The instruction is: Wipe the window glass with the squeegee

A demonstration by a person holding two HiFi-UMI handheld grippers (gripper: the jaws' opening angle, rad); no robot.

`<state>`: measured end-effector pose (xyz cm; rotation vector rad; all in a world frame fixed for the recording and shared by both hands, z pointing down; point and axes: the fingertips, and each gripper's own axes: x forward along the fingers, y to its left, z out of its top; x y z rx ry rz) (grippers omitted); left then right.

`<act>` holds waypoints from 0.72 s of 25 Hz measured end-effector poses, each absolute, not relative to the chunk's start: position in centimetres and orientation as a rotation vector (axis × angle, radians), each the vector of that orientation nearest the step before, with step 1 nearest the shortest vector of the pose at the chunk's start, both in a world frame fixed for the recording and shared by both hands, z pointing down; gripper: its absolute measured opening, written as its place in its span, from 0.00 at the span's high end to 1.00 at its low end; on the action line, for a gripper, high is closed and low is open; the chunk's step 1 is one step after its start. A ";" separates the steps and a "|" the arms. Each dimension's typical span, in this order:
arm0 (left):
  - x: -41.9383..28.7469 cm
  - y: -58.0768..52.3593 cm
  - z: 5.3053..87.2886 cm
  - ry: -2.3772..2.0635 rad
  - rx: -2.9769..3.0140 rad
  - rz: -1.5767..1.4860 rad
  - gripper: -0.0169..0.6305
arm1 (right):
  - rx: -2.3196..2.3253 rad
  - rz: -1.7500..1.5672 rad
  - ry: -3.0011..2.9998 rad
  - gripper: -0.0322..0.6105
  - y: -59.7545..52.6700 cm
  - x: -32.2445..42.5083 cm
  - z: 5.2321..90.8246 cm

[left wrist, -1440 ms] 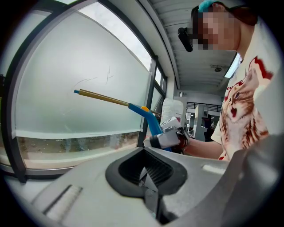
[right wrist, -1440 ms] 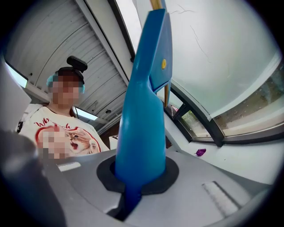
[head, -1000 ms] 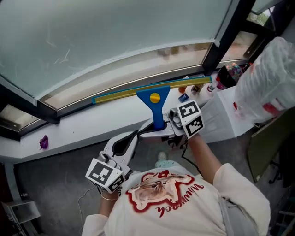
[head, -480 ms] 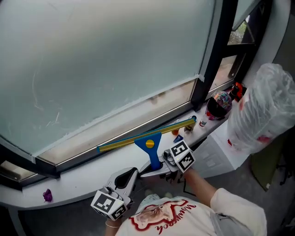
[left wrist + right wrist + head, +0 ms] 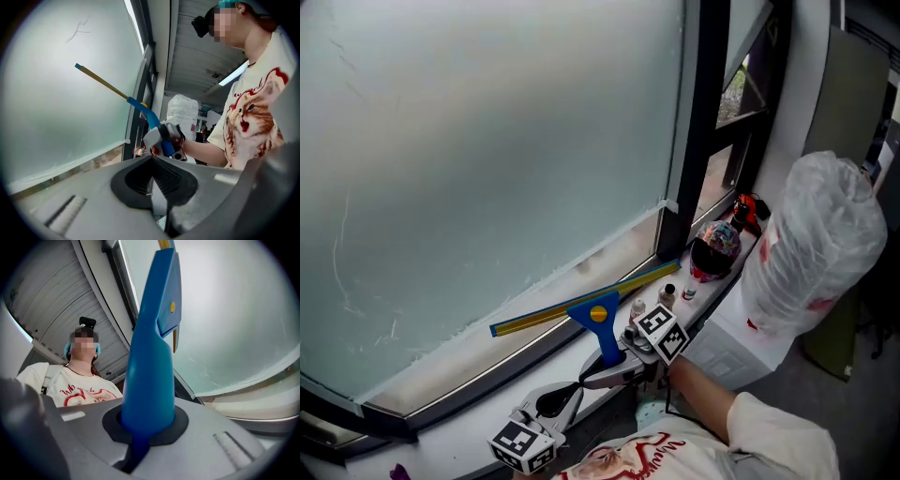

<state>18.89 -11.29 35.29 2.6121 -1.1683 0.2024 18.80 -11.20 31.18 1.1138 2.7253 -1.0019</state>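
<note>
Our right claw (image 5: 617,364) is clamped on the handle of the blue plastic squeegee (image 5: 598,319), its jaws drawn in tight so the dark pads wrap the handle's foot on both sides. From that grip the handle rises to a fan-shaped blue head with a yellow dot. The long yellow-and-blue blade runs out to either side of the head, tilted up on the claw's right. It lies across the bottom strip of the frosted window glass (image 5: 487,141) just beyond the claw; we cannot tell whether its edge touches the pane. Below the claw and to its left, over the white sill (image 5: 441,441), our left claw (image 5: 567,394) has its jaws shut with nothing between them. To the right of the working claw several small bottles (image 5: 666,295) stand on the sill. Farther right are a dark rounded object flecked with many colours (image 5: 715,246) and the black frame post (image 5: 698,122). Well beyond those sits a bulging white plastic bag (image 5: 816,253).
</note>
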 end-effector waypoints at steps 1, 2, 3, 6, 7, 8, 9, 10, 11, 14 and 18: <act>19.2 -12.3 35.1 -1.164 2.627 0.214 0.97 | 1.107 -1.001 2.723 0.92 -12.6 18.9 30.7; 19.4 -13.6 34.5 -1.169 2.642 0.212 0.97 | 1.107 -0.996 2.723 0.92 -14.1 19.1 30.2; 19.8 -15.2 33.7 -1.179 2.658 0.201 0.97 | 1.116 -0.988 2.721 0.92 -15.6 19.4 29.5; 21.4 -20.3 30.4 -1.202 2.730 0.192 0.97 | 1.163 -0.961 2.711 0.92 -20.6 20.5 26.6; 22.0 -22.1 29.3 -1.208 2.764 0.197 0.97 | 1.176 -0.947 2.712 0.92 -22.4 20.9 25.5; 22.5 -24.0 28.1 -1.217 2.800 0.197 0.97 | 1.188 -0.924 2.717 0.92 -24.2 21.4 24.4; 23.1 -25.8 26.8 -1.229 2.835 0.192 0.97 | 1.200 -0.895 2.724 0.92 -25.9 21.9 23.3; 23.7 -27.6 25.5 -1.240 2.865 0.184 0.97 | 1.210 -0.862 2.731 0.92 -27.6 22.4 22.3; 24.2 -29.4 24.2 -1.249 2.890 0.172 0.97 | 1.217 -0.832 2.740 0.92 -29.2 22.9 21.2; 25.6 -34.6 20.4 -1.274 2.950 0.139 0.97 | 1.200 -0.760 2.782 0.92 -34.1 24.0 17.9; 27.1 -41.0 15.7 -1.309 3.018 0.187 0.97 | 1.225 -0.651 2.817 0.92 -39.9 24.9 13.0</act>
